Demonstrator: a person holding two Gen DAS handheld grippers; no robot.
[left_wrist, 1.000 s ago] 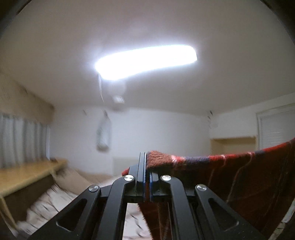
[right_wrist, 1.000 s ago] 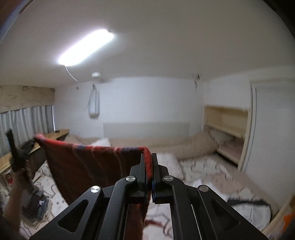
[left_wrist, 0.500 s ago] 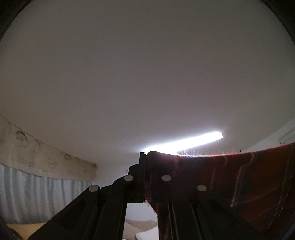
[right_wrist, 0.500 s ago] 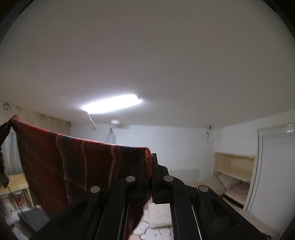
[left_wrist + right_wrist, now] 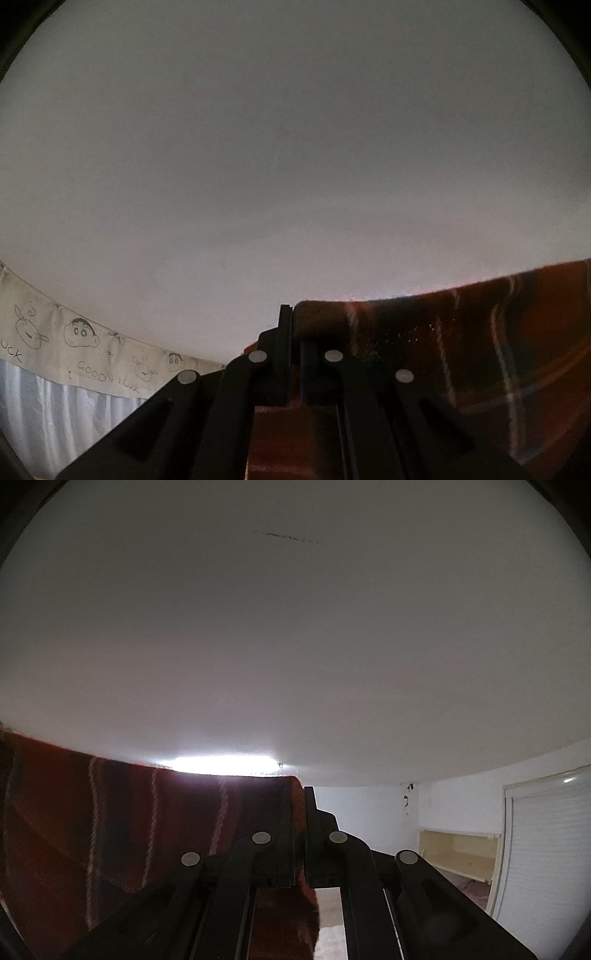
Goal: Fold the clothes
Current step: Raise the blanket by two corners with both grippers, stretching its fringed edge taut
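plaid cloth (image 5: 480, 350) stretched taut between claws, up near ceiling (image 5: 295, 147) | left claw (image 5: 292, 321) clenched on one top corner, right claw (image 5: 301, 801) on other | right view only: ceiling light (image 5: 221, 763) half behind cloth edge, door (image 5: 546, 842), shelf niche (image 5: 458, 853) | left view only: curtain (image 5: 55, 417), doodled banner (image 5: 81, 343)

Fuzzy woven plaid cloth (image 5: 461, 350); matt black plastic fingers (image 5: 284, 347).
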